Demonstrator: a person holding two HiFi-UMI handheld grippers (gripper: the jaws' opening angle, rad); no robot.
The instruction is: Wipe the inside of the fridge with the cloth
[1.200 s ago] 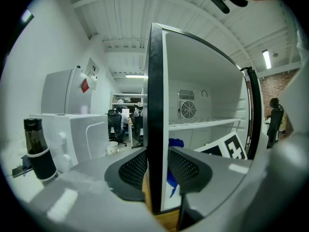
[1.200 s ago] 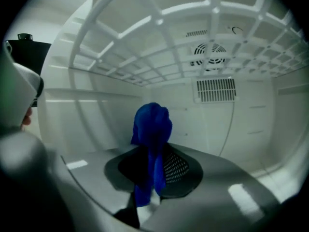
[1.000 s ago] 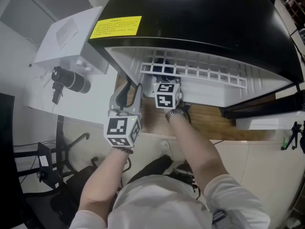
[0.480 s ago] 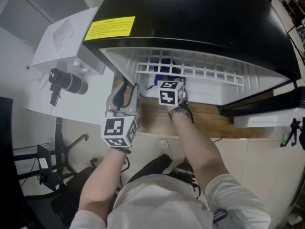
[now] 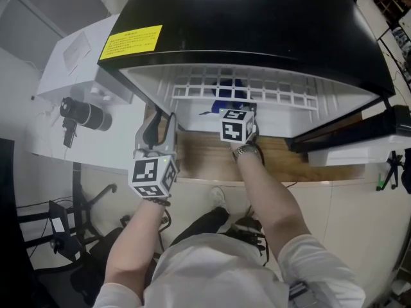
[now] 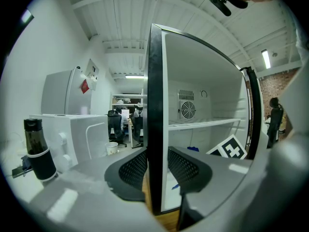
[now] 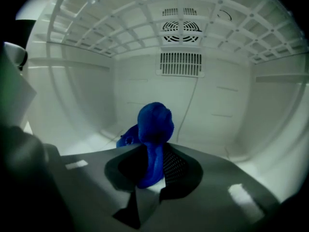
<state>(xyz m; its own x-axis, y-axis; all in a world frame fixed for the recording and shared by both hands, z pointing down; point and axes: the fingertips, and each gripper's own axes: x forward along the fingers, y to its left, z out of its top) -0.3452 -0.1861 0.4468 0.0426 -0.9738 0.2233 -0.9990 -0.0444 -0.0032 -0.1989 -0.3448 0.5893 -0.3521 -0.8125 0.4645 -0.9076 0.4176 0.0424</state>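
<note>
The black fridge (image 5: 257,24) stands open, its white inside (image 7: 217,110) lit. My right gripper (image 7: 152,166) reaches into the lower compartment, shut on a blue cloth (image 7: 154,124) that bunches up above the jaws over the white floor. In the head view its marker cube (image 5: 236,126) sits at the fridge mouth, and the blue cloth (image 5: 226,92) shows through the wire shelf (image 5: 257,88). My left gripper (image 6: 155,166) is shut on the black front edge (image 6: 154,105) of the fridge's left wall; the head view shows the left gripper (image 5: 159,119) there too.
The open door (image 5: 359,136) swings out at the right. A white box (image 5: 70,50) with a black cylinder (image 5: 83,114) stands left of the fridge. A fan grille (image 7: 179,29) and a vent sit on the back wall. Wooden floor (image 5: 205,159) lies below.
My right gripper has moved to the right and deeper into the fridge with the cloth. The left gripper keeps its hold on the wall edge.
</note>
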